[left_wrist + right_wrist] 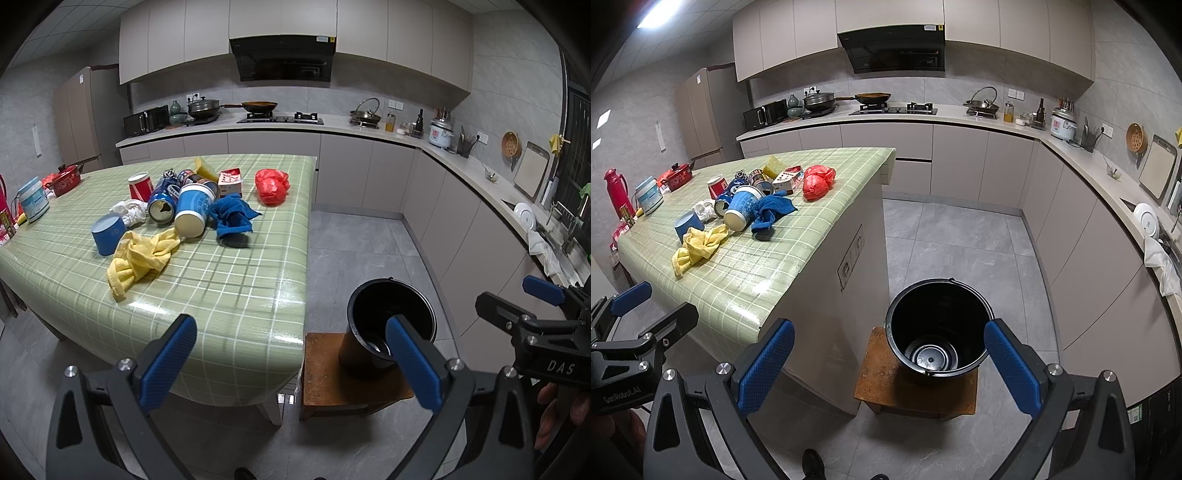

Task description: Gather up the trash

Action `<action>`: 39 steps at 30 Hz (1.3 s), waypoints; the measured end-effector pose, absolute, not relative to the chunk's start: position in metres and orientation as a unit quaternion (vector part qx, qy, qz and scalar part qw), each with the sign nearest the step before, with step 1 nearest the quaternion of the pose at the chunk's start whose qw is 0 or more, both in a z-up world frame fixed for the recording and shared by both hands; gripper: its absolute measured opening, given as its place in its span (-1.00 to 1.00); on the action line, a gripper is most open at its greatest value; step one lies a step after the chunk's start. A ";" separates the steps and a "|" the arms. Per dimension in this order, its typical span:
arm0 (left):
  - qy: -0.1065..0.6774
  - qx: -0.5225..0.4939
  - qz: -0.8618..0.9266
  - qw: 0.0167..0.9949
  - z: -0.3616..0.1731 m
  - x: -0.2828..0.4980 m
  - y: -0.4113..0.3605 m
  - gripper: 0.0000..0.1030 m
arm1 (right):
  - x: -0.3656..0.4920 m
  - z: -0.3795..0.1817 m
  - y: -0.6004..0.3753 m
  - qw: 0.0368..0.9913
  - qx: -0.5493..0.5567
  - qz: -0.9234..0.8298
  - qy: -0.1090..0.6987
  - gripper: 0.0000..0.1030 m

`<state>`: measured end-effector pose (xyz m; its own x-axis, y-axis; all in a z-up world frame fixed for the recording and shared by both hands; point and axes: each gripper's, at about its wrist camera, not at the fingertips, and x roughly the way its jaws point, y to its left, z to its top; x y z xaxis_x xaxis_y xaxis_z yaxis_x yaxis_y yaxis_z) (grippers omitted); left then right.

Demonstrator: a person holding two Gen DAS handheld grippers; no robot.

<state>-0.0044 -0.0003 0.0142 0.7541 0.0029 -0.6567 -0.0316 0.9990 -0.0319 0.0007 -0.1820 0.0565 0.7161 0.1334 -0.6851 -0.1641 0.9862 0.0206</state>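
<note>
Trash lies on the green checked table (229, 295) (746, 273): a blue paper cup on its side (192, 212) (740, 210), a blue can (162, 203), a red cup (140, 186) (716, 186), a small blue tub (107, 234) (687, 226), a red plastic bag (271, 186) (817, 181), crumpled white paper (131, 212), a carton (229, 181). An empty black bucket (391, 325) (938, 328) stands on a brown stool (325, 373) (882, 384). My left gripper (291, 360) is open, before the table's near edge. My right gripper (888, 367) is open above the stool.
A yellow cloth (140, 258) (698, 247) and a blue cloth (232, 216) (772, 212) lie among the trash. A red pot (66, 181), a white tub (34, 199) and a red flask (617, 192) stand at the table's left end. Kitchen counters (1071, 155) run behind and right.
</note>
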 end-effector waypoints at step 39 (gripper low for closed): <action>0.371 -0.125 0.169 0.905 -0.046 0.051 0.184 0.99 | 0.138 0.023 -0.027 0.893 -0.059 0.227 0.384 1.00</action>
<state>0.0513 0.1841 -0.0463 0.6681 0.2125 -0.7131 -0.3985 0.9115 -0.1017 0.1383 -0.0270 0.0231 0.6021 0.3606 -0.7123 -0.4514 0.8897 0.0689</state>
